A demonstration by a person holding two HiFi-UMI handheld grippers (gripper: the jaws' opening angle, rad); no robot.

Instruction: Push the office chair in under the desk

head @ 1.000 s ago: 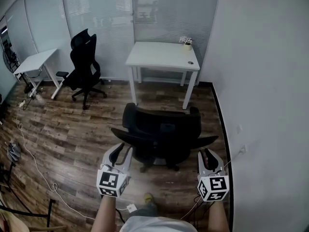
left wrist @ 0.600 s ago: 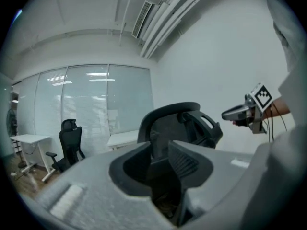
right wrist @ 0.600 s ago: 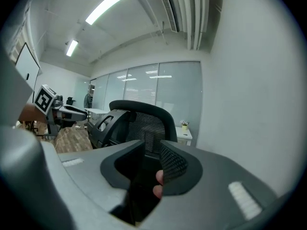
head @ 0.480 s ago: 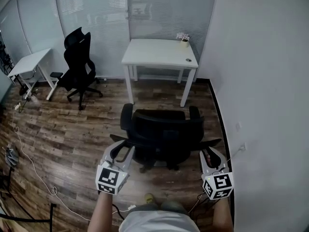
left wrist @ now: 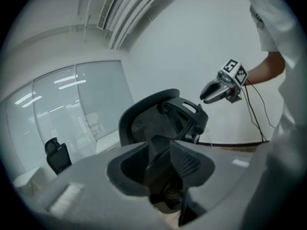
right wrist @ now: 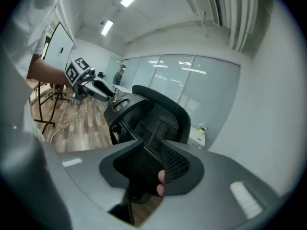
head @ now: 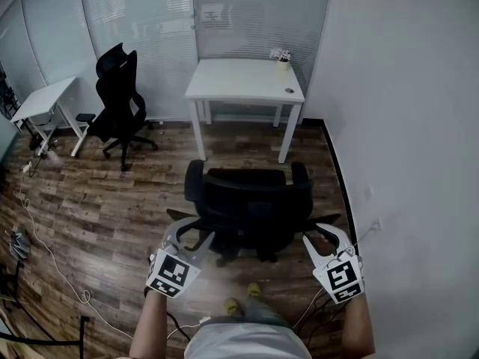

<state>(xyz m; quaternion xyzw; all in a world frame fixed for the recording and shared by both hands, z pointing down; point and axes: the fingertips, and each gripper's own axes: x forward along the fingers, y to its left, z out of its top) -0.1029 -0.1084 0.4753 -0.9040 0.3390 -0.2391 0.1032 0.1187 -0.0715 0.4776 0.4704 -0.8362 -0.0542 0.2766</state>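
Left tool point(head: 190, 235) and right tool point(head: 320, 233), jaws just opening, empty, hover behind the office chair's point(head: 251, 204) armrests.

Office chair point(head: 251, 208) before desk point(head: 243, 81), apart

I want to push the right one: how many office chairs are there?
2. One office chair stands just ahead, before the white desk; the other office chair stands far left by the glass wall, beside a second desk. More may lie outside the view.
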